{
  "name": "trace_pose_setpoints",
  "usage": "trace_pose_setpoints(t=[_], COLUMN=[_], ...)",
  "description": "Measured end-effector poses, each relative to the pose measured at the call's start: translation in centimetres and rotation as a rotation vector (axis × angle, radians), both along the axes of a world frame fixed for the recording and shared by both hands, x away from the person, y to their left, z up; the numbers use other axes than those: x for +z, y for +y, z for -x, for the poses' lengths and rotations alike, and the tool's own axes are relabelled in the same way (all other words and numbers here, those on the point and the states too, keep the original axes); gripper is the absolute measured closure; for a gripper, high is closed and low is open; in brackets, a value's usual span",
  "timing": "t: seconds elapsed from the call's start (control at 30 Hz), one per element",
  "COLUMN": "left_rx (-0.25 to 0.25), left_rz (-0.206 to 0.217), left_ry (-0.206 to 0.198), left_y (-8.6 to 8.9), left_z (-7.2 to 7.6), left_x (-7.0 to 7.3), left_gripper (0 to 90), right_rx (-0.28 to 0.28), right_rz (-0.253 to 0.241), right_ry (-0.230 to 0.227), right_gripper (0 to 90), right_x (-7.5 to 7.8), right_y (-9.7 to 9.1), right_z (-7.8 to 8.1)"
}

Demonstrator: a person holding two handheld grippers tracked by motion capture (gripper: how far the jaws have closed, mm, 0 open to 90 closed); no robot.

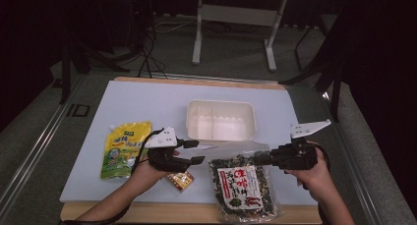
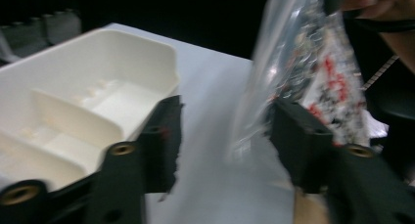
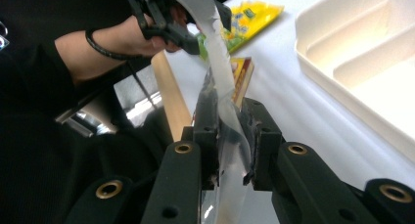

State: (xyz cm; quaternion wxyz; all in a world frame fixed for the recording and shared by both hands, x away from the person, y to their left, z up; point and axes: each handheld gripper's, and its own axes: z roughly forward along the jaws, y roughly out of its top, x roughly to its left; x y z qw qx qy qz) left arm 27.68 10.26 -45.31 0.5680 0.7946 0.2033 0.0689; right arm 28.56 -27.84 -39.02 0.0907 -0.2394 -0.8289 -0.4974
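A clear bag of dark snack mix with a red and white label lies at the table's front, its clear top strip raised. My right gripper is shut on that strip; in the right gripper view the film is pinched between both pads of the right gripper. My left gripper stands open just left of the bag's top. In the left gripper view the bag hangs by the right jaw of the left gripper, and the pads do not press on it.
A white divided tray sits behind the bag, with its rim close to my left jaw. A yellow pouch lies at the left. A small red and yellow packet rests near the table's wooden front edge.
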Motion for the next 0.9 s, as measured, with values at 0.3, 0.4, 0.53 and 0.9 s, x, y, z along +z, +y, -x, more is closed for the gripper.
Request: trace_pose_setpoints(t=[0.3, 0.4, 0.53, 0.9], left_rx=[0.036, 0.076, 0.119, 0.18], left_rz=[0.011, 0.004, 0.025, 0.028], left_ry=[0.006, 0.002, -0.003, 0.036], left_y=[1.2, 1.3, 1.8, 3.1], left_z=[0.8, 1.1, 1.3, 2.0], left_x=[0.1, -0.2, -0.7, -2.7], left_gripper=[12.7, 8.4, 3.0, 3.0], right_rx=[-0.088, -0.134, -0.221, -0.452], right_rz=[-0.06, -0.059, -0.063, -0.013], right_ry=[-0.082, -0.128, -0.19, -0.411], right_gripper=[78.8, 78.7, 78.7, 78.6], right_x=[3.0, 4.0, 5.3, 8.1], right_y=[-0.6, -0.6, -0.6, 0.4], right_z=[0.1, 0.1, -0.3, -2.1])
